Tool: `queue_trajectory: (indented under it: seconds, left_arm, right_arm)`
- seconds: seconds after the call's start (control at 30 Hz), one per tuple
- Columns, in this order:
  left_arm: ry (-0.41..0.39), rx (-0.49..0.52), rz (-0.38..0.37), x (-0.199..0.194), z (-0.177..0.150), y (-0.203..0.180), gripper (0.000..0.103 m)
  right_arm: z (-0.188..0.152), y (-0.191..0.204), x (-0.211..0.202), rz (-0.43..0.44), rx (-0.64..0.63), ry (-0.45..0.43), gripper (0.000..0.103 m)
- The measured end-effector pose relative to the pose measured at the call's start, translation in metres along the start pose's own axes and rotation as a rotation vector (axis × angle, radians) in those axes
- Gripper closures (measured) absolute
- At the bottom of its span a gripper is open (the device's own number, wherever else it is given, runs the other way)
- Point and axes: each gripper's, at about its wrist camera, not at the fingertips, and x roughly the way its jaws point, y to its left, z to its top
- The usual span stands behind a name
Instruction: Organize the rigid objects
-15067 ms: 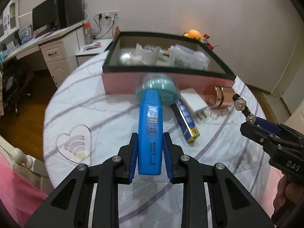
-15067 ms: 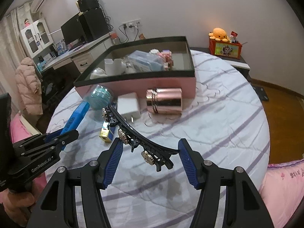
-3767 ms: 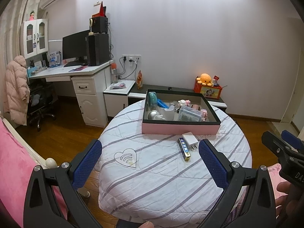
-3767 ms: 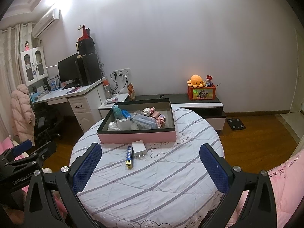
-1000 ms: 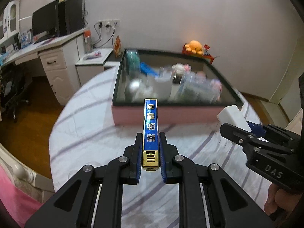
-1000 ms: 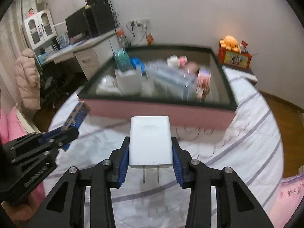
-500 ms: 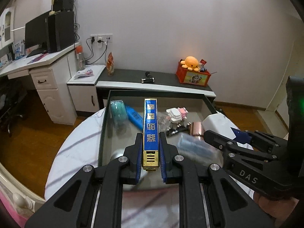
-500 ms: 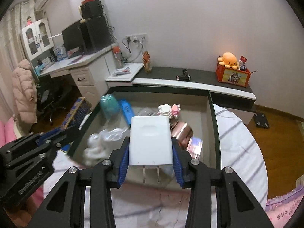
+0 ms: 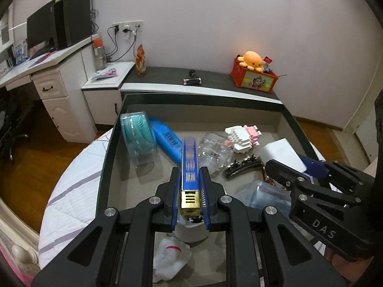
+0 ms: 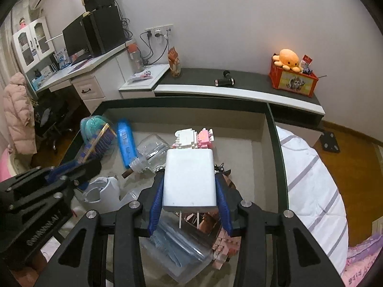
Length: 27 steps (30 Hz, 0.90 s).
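Bedroom, round counter (image 10: 311,167); left hand-held gripper (image 9: 190,186) clamps blue-gold box (image 9: 189,167), right hand-held gripper (image 10: 189,191) clamps white charger (image 10: 189,179), storage box (image 10: 273,129) below both.

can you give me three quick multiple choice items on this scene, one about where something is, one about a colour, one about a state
1. Where is the white charger?
A. On the bedspread
B. Held over the box, between the right gripper's fingers
C. On the desk

2. What colour is the long bar in the left gripper?
A. Blue with a gold end
B. Red
C. All white

3. How is the left gripper set?
A. Wide open
B. Out of view
C. Shut on the bar

Answers:
1 B: the right gripper clamps it above the box.
2 A: the bar is blue, gold at the near end.
3 C: both fingers press its sides.
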Motion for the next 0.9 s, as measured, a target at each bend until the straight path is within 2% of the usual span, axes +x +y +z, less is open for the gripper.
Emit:
queue_trajectory:
  seconds: [0.03, 0.07, 0.1, 0.17, 0.23, 0.37, 0.67, 0.9]
  left_arm:
    - [-0.009, 0.001, 0.003, -0.003, 0.0, 0.001, 0.076]
    - [-0.018, 0.001, 0.006, -0.006, -0.001, 0.001, 0.062]
    - [-0.04, 0.003, 0.036, -0.013, -0.001, 0.002, 0.055]
    - [-0.071, -0.006, 0.079, -0.024, -0.001, 0.008, 0.017]
    - [-0.12, -0.031, 0.067, -0.042, -0.003, 0.015, 0.001]
    - [-0.184, -0.027, 0.103, -0.078, -0.011, 0.019, 0.0]
    - [-0.261, -0.003, 0.153, -0.161, -0.044, 0.009, 0.0]
    - [-0.304, -0.002, 0.155, -0.221, -0.077, -0.001, 0.0]
  right_arm:
    - [-0.001, 0.001, 0.0, 0.001, -0.004, -0.001, 0.053]
    - [-0.002, 0.002, 0.0, 0.0, -0.007, -0.005, 0.04]
    - [-0.002, 0.002, -0.002, -0.003, -0.006, -0.015, 0.025]
    - [-0.004, -0.001, -0.007, -0.012, 0.011, -0.038, 0.022]
    - [-0.005, -0.004, -0.016, -0.012, 0.037, -0.061, 0.019]
    - [-0.013, -0.003, -0.044, -0.048, 0.062, -0.118, 0.0]
    - [-0.051, 0.022, -0.13, -0.064, 0.097, -0.225, 0.0]
    - [-0.086, 0.042, -0.199, -0.089, 0.1, -0.288, 0.0]
